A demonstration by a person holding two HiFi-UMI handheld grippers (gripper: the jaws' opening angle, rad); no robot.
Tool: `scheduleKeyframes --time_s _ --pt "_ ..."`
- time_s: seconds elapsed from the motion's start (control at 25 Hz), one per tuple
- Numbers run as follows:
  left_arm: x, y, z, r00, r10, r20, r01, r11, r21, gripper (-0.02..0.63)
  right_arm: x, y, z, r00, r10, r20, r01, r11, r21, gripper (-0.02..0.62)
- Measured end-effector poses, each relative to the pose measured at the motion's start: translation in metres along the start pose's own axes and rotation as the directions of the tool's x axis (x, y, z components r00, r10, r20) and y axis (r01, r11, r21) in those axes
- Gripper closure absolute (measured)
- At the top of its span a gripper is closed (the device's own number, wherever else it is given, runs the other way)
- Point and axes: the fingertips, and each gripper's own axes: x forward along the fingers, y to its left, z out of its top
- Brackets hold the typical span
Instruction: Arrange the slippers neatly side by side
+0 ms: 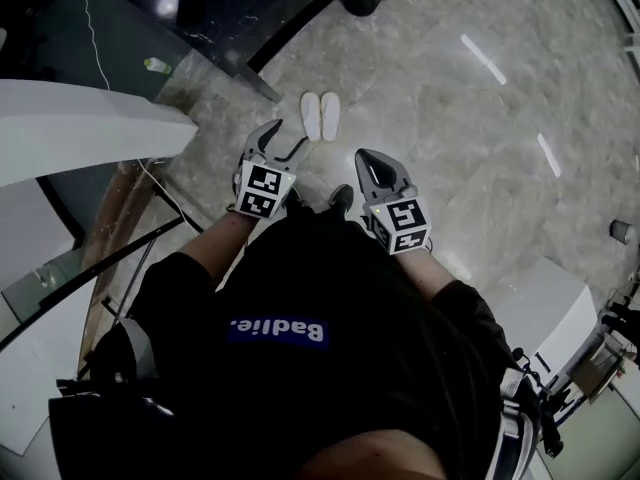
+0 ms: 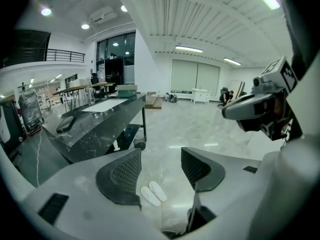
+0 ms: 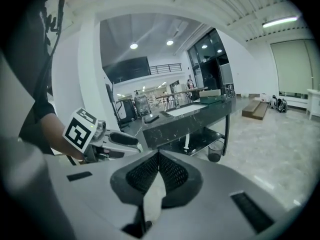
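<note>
- Hovering at the person's left, the left tool point(image 1: 285, 143) has its jaws spread wide with nothing held; through the gap, its own view shows only the slippers far off on the floor
- The slippers point(image 1: 321, 116), a white pair, lie on the marble floor point(image 1: 470, 138) straight ahead of the person, well apart from both tools, near the floor edge where the dark table point(image 1: 215, 13) stands
- Their long axes run away from the person, parallel, the two just beside each other with ends level, so the pair looks already arranged
- The left tool seems the nearer, its opening aimed towards them
- The right tool point(image 1: 365, 158) is pressed shut on nothing
</note>
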Motion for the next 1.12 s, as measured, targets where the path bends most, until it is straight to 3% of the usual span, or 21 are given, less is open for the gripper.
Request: scheduleKeyframes --time_s 0.28,0.6,0.76,0.8,0.84,0.88,0.92,1.12 --pt "-0.062 -0.061 0.05 0.971 -0.189 0.145 0.192 0.981 -0.007 0.379 -0.021 0.025 0.039 0.997 0.012 0.07 -0.004 0.995 -0.103 0.595" --pt "-0.102 -0.049 0.115 0.922 -0.229 0.313 0.256 0.965 -0.048 0.38 -0.038 0.048 0.109 0.978 0.05 0.201 -0.025 0.991 -0.129 0.595" --pt "-0.123 -0.054 0.143 0.895 -0.261 0.362 0.286 0.958 -0.017 0.382 -0.041 0.07 0.13 0.97 0.082 0.231 -0.048 0.988 -0.149 0.595" --pt "-0.128 -0.056 0.146 0.89 -0.258 0.375 0.28 0.96 -0.005 0.397 -0.041 0.073 0.132 0.969 0.083 0.234 -0.048 0.988 -0.149 0.595" --pt "-0.133 -0.057 0.147 0.888 -0.248 0.387 0.267 0.964 0.005 0.454 -0.041 0.076 0.131 0.968 0.082 0.235 -0.048 0.988 -0.149 0.595" --pt "-0.137 -0.058 0.148 0.886 -0.236 0.399 0.251 0.968 0.016 0.556 -0.041 0.079 0.13 0.969 0.081 0.236 -0.046 0.988 -0.149 0.595" --pt "-0.141 -0.058 0.147 0.883 -0.227 0.411 0.237 0.971 0.028 0.606 -0.041 0.081 0.129 0.968 0.08 0.237 -0.045 0.987 -0.151 0.595" --pt "-0.151 -0.053 0.147 0.869 -0.215 0.446 0.216 0.975 0.05 0.607 -0.04 0.084 0.125 0.964 0.078 0.253 -0.039 0.987 -0.157 0.595"
